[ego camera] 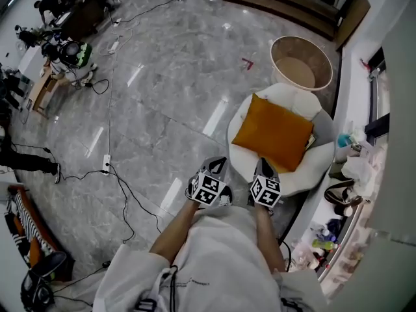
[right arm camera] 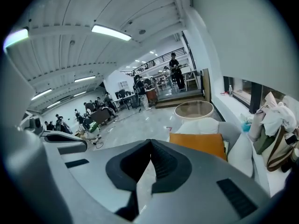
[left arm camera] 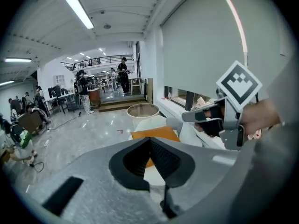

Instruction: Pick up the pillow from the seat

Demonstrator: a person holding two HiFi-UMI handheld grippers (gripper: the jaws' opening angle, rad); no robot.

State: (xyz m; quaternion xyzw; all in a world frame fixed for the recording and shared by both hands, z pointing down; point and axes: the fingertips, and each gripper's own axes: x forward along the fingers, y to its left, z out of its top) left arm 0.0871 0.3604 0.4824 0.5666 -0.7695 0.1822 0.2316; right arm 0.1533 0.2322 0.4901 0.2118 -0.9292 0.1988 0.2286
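Over on the far left, black cables trail across the grey marble floor (ego camera: 162, 77) to a white power strip (ego camera: 106, 164). Nearer the middle, the left gripper (ego camera: 216, 169) hangs above the floor, just short of the seat, its two jaws pressed together with nothing between them. Right beside it, the right gripper (ego camera: 263, 171) reaches over the near rim of the seat, and its jaws are likewise closed tip to tip and empty (neither one touches the cushion). Just beyond the right gripper lies the orange pillow (ego camera: 273, 134), flat and turned cornerwise, in the hollow of the round white seat (ego camera: 305, 174). Farther off, past the seat's far edge, a round beige tub (ego camera: 281, 70) stands open on the floor. Along the right runs a white ledge (ego camera: 346, 90), crowded at its near end with bags and bottles (ego camera: 341, 194) that I can't make out clearly.
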